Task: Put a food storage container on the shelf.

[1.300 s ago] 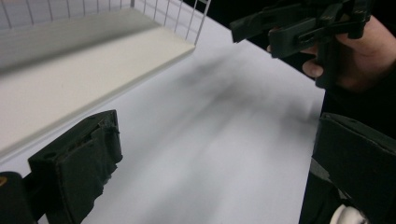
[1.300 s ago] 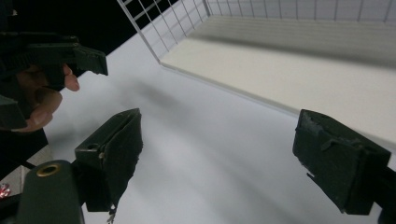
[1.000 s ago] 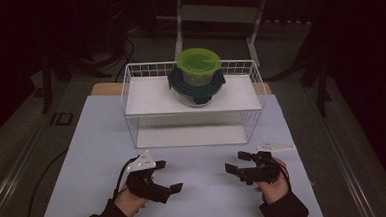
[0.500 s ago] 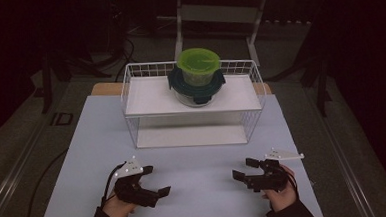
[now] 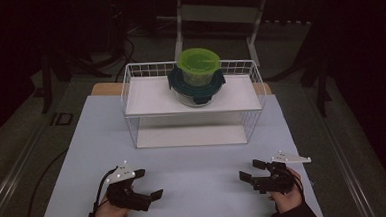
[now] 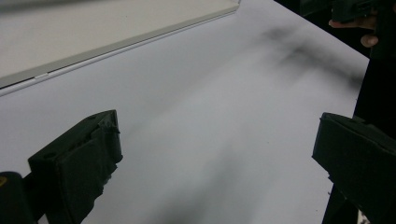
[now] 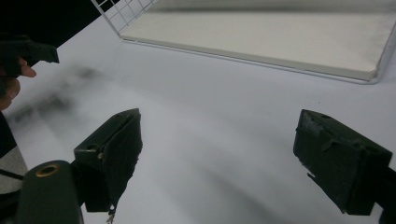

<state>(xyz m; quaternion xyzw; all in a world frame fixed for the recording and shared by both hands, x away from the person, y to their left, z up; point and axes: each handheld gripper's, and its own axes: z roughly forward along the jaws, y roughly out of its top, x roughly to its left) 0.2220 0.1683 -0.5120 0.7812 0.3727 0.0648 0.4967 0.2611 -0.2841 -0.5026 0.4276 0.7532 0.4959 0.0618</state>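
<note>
One wire rack [image 5: 253,93] with two shelves, two stacked containers [image 5: 197,83], two grippers [image 5: 142,186], and one table [image 5: 198,158].

left gripper [image 6: 215,154] jaws wide apart, nothing between them | bare white table [image 6: 201,107] under and ahead | pale board [image 6: 93,28] ahead, upper left | other hand [image 6: 359,28] far ahead at upper right
</note>
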